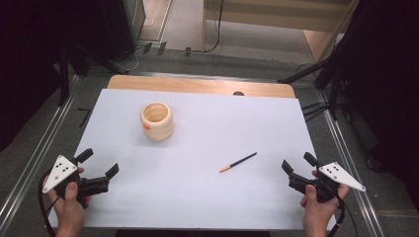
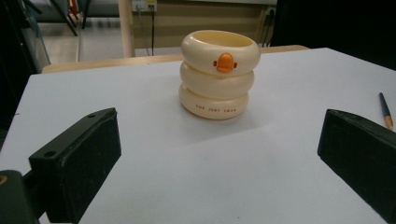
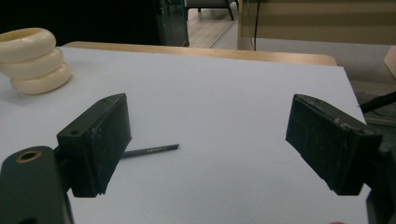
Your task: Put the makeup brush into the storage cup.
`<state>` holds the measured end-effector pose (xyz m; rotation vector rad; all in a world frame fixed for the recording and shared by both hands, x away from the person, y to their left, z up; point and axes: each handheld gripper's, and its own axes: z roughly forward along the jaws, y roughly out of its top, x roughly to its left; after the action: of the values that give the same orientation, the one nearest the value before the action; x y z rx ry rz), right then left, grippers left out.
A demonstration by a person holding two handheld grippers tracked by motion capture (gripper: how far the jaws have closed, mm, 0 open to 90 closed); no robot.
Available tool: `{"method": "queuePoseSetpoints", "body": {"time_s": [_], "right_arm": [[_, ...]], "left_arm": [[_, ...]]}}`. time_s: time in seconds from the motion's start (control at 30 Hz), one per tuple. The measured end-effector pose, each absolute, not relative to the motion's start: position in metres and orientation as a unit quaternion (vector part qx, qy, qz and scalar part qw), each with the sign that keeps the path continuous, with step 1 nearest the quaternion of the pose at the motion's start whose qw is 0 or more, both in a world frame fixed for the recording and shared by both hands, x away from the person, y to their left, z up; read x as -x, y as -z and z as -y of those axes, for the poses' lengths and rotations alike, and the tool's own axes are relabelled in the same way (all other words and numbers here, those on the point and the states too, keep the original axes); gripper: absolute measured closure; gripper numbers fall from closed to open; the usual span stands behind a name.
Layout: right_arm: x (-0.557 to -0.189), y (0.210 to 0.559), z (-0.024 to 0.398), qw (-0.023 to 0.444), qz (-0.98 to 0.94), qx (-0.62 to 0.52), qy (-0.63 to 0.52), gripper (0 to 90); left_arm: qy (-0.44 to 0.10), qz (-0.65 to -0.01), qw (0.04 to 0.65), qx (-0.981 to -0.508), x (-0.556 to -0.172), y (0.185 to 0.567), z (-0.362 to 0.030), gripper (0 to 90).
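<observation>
A cream holder (image 1: 157, 121) shaped like three stacked rings, with a small orange beak on its side, stands upright on the white table top (image 1: 197, 148) left of centre. The left gripper view looks straight at the holder (image 2: 217, 74); it also sits at the far left of the right gripper view (image 3: 33, 60). A dark pencil (image 1: 238, 162) with an orange end lies flat right of centre. My left gripper (image 1: 101, 163) is held open near the front left, empty. My right gripper (image 1: 298, 164) is held open at the front right, empty; the pencil (image 3: 152, 150) lies just beyond its left jaw.
A wooden strip (image 1: 197, 85) borders the table's far edge. Metal rails run along both sides. Dark stands and cables sit on the floor behind and to the right. Bare white surface lies between the grippers and around the holder.
</observation>
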<state>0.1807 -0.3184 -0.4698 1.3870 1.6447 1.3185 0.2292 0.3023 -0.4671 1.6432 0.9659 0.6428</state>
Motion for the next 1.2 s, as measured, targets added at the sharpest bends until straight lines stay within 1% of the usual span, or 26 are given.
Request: {"method": "queuePoseSetpoints", "body": {"time_s": [0.13, 0.2, 0.23, 0.4, 0.47, 0.6, 0.7, 0.8, 0.83, 0.87, 0.9, 0.93, 1.0, 1.07, 1.2], "right_arm": [[-0.182, 0.470, 0.317, 0.296, -0.626, -0.523, -0.496, 14.6], [-0.184, 0.471, 0.317, 0.288, -0.628, -0.532, -0.489, 15.8], [-0.185, 0.471, 0.316, 0.284, -0.630, -0.537, -0.484, 18.3], [-0.187, 0.469, 0.315, 0.288, -0.640, -0.530, -0.476, 21.4], [-0.191, 0.468, 0.316, 0.275, -0.646, -0.521, -0.485, 22.5], [-0.199, 0.465, 0.317, 0.269, -0.660, -0.511, -0.480, 23.7], [-0.204, 0.460, 0.314, 0.276, -0.674, -0.505, -0.463, 23.8], [-0.208, 0.453, 0.309, 0.253, -0.703, -0.479, -0.460, 25.3], [-0.213, 0.449, 0.304, 0.239, -0.722, -0.464, -0.454, 24.2], [-0.213, 0.449, 0.304, 0.239, -0.722, -0.464, -0.454, 24.2], [-0.214, 0.447, 0.301, 0.230, -0.732, -0.455, -0.451, 22.0], [-0.216, 0.446, 0.298, 0.220, -0.747, -0.439, -0.449, 19.2], [-0.222, 0.443, 0.293, 0.187, -0.770, -0.414, -0.448, 16.7], [-0.231, 0.443, 0.287, 0.168, -0.787, -0.404, -0.434, 15.2], [-0.245, 0.441, 0.272, 0.164, -0.820, -0.383, -0.392, 14.6]], "left_arm": [[-0.268, -0.404, 0.533, -0.693, -0.229, 0.468, -0.300, 0.0], [-0.269, -0.402, 0.532, -0.695, -0.228, 0.468, -0.297, 0.0], [-0.269, -0.401, 0.531, -0.696, -0.228, 0.468, -0.296, 0.0], [-0.271, -0.400, 0.530, -0.697, -0.228, 0.468, -0.294, 0.0], [-0.271, -0.400, 0.528, -0.699, -0.229, 0.468, -0.294, 0.0], [-0.271, -0.401, 0.529, -0.698, -0.230, 0.468, -0.293, 0.0], [-0.271, -0.399, 0.528, -0.699, -0.229, 0.468, -0.292, 0.0], [-0.272, -0.398, 0.527, -0.700, -0.229, 0.468, -0.291, 0.0], [-0.272, -0.397, 0.526, -0.701, -0.229, 0.468, -0.290, 0.0], [-0.272, -0.397, 0.526, -0.701, -0.229, 0.468, -0.290, 0.0], [-0.272, -0.397, 0.527, -0.701, -0.229, 0.468, -0.289, 0.0], [-0.271, -0.397, 0.528, -0.700, -0.229, 0.468, -0.288, 0.0], [-0.271, -0.395, 0.527, -0.702, -0.229, 0.468, -0.287, 0.0], [-0.271, -0.393, 0.527, -0.703, -0.230, 0.468, -0.285, 0.0], [-0.272, -0.391, 0.524, -0.706, -0.230, 0.467, -0.284, 0.0]]}}
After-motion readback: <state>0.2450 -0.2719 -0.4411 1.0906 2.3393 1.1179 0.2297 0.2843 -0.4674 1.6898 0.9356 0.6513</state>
